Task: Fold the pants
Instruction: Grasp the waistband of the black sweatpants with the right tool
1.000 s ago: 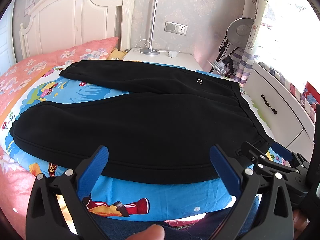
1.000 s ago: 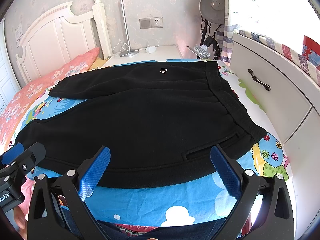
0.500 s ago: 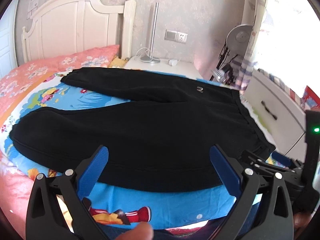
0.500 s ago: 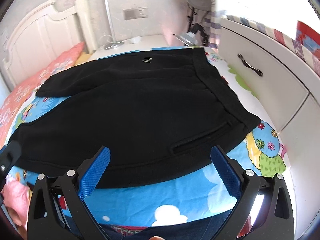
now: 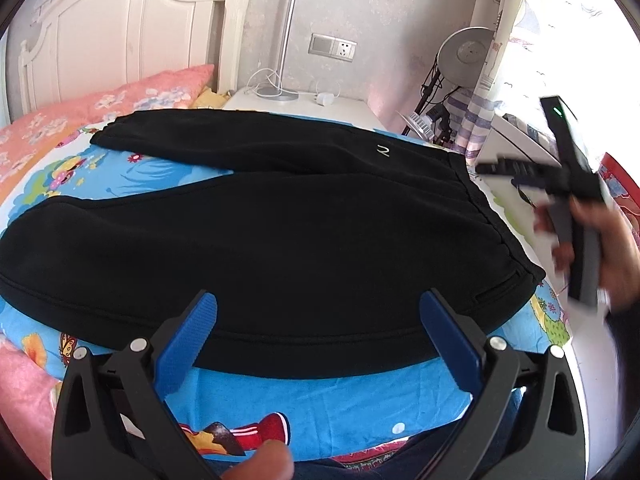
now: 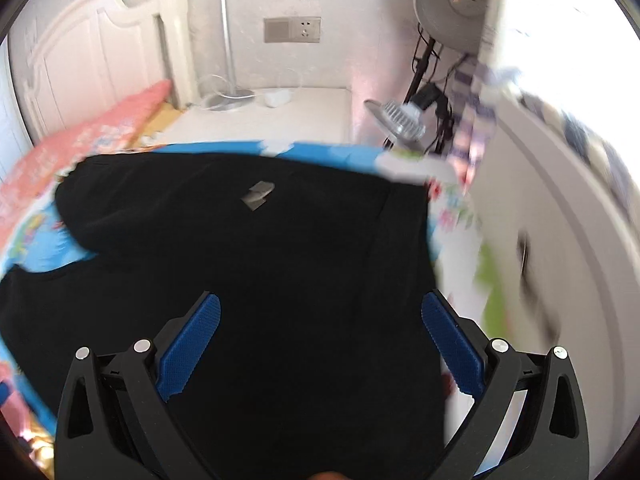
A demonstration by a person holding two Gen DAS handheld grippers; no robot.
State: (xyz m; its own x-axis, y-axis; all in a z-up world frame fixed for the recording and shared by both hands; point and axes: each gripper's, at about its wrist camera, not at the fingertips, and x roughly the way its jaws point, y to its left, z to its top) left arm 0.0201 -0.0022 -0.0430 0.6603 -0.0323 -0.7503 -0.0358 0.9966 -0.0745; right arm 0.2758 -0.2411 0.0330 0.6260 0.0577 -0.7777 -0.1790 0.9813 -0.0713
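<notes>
Black pants (image 5: 280, 232) lie flat on a bed with a blue cartoon sheet (image 5: 340, 404), waistband to the right, both legs running left, a small silver logo on the far leg. My left gripper (image 5: 318, 308) hovers open above the near hem of the pants, empty. My right gripper (image 6: 320, 310) is open over the upper part of the pants (image 6: 280, 260), near the waistband; this view is blurred by motion. In the left wrist view the right gripper's body (image 5: 568, 184) shows at the right, held by a hand.
A white headboard (image 5: 120, 40) and pink pillow (image 5: 100, 104) lie at the far left. A white nightstand (image 5: 304, 104) holds a lamp stand and charger. A white drawer unit (image 6: 552, 208) flanks the bed's right side, with a fan (image 5: 464, 56) and curtain behind.
The right gripper has swung up and forward over the pants towards the waistband, blurring its view. The left gripper has held nearly still, tilting slightly upward.
</notes>
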